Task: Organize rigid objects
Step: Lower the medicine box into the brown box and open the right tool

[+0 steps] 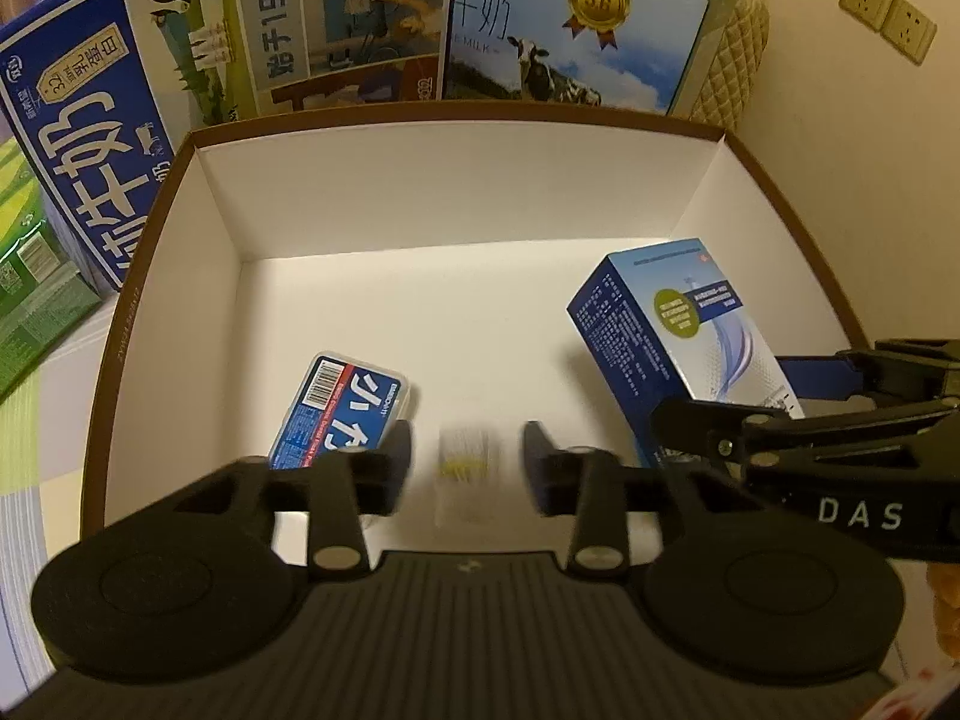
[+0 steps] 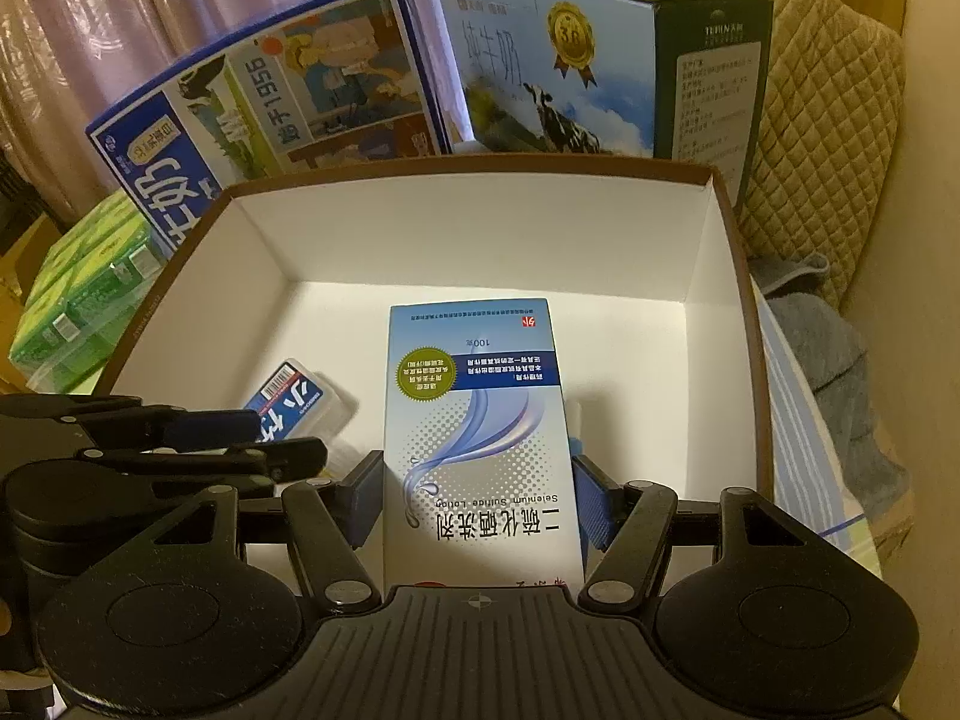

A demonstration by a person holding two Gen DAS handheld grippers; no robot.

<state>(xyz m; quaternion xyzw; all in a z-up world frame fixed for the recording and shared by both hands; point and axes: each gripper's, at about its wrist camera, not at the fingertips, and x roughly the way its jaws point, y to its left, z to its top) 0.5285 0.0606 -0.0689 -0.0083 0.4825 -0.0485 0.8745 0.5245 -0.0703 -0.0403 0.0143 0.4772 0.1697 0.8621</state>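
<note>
At far left, outside the tray-like box, a green carton (image 1: 24, 276) and, just beside it, a blue milk carton (image 1: 90, 138) leaning against the outer wall. Behind the rear wall, a second milk carton with a cow and a gold medal (image 1: 576, 42).

In the middle, an open cardboard box (image 1: 420, 192), brown on the rim, white inside. On its white floor, toward the left near corner, a flat plastic case (image 1: 342, 408) with a blue-and-red label and a barcode, lying at a slant.

Just right of that case, the left gripper (image 1: 468, 456), pointing steeply down into the box, jaws parted to a narrow gap. Between the fingers, a small pale item (image 1: 465, 480) with a yellow streak, too blurred to name, with white floor visible on either side of it, clear of both pads.

Farther right, a blue-and-white lotion carton (image 2: 480, 420) marked "Selenium Sulfide Lotion", tilted, its far end over the right half of the box. Clamped at its near end by the right gripper (image 2: 480, 498), blue pads pressed against both long sides. Contact with the floor impossible to tell.

Beyond the right wall, a quilted beige cushion (image 2: 828, 168).
</note>
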